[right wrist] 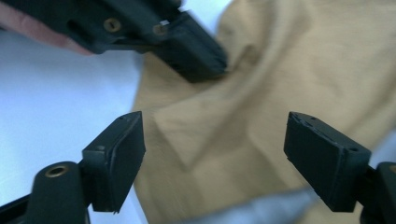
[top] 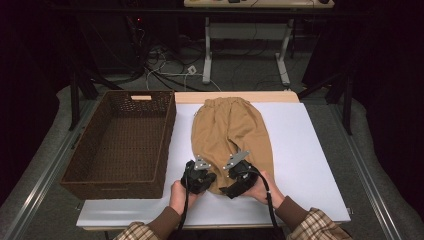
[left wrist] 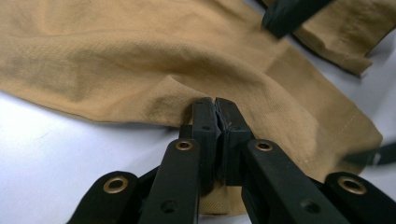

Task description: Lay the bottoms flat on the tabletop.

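Observation:
A tan pair of shorts lies flat on the white table sheet, waistband at the far side. My left gripper sits at the near hem, and in the left gripper view the left gripper is shut on a pinched fold of the tan fabric. My right gripper is just to its right, also at the near hem. In the right gripper view the right gripper stands open above the cloth, with nothing pressed between its pads. The left gripper shows beyond it.
A dark wicker basket stands on the left of the table, close to the shorts. A bare white sheet extends to the right of the garment. Cables and table legs lie on the floor beyond the far edge.

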`<state>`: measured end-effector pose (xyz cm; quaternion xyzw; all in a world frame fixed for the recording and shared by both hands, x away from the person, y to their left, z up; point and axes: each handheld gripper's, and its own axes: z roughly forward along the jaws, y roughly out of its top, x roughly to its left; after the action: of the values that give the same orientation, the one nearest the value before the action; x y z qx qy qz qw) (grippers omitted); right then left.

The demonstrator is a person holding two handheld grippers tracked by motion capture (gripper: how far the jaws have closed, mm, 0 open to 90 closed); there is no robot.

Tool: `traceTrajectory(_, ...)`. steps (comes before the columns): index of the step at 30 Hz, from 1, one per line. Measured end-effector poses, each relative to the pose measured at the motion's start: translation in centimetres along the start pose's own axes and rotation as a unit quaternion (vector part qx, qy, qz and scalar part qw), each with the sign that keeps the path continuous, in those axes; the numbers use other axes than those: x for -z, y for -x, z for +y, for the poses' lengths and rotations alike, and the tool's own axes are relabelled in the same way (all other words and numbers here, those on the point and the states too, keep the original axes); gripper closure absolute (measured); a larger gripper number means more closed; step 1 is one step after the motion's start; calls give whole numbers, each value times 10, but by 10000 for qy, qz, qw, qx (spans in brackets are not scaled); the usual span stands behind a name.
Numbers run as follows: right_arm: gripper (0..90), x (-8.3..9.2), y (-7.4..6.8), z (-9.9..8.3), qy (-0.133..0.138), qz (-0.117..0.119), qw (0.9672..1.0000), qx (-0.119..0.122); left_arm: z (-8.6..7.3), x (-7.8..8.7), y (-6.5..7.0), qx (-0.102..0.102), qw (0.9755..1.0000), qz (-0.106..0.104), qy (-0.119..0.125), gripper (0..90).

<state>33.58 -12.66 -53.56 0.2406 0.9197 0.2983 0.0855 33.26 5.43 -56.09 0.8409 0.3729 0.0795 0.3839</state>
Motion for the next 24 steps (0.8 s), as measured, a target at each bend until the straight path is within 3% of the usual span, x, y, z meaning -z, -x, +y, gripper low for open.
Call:
traceTrajectory(2, 235, -8, -3, 1, -57, -46, 9999, 94, 0, 0, -1, 14, 10000, -36, 10, 868)
traceTrajectory(5, 400, -15, -4, 0, -56, -87, 9999, 81, 0, 1, -3, -1, 10000, -51, 16, 858)
traceTrajectory(7, 548, -15, -2, 0, 66, 46, 10000, 24, 0, 3, -3, -13, 10000, -52, 15, 835)
traceTrajectory(8, 668, -14, -2, -1, 112, -25, 9999, 24, 0, 4, -3, 0, 10000, -37, 22, 807)
traceTrajectory(9, 717, -14, -2, -2, 125, -140, 9998, 33, 1, 7, -4, -31, 10000, -43, 52, 786)
traceTrajectory(12, 865, -12, 2, -4, 187, -151, 9997, -71, 1, 15, -3, -124, 9998, 46, 118, 671)
traceTrajectory(18, 885, 7, 8, -5, 454, -300, 9984, -159, 0, 30, 1, -190, 9994, 265, 137, 402)
traceTrajectory(24, 885, 48, 25, -9, 1029, -673, 9913, -480, -1, 33, 1, -243, 9992, 295, 132, 259)
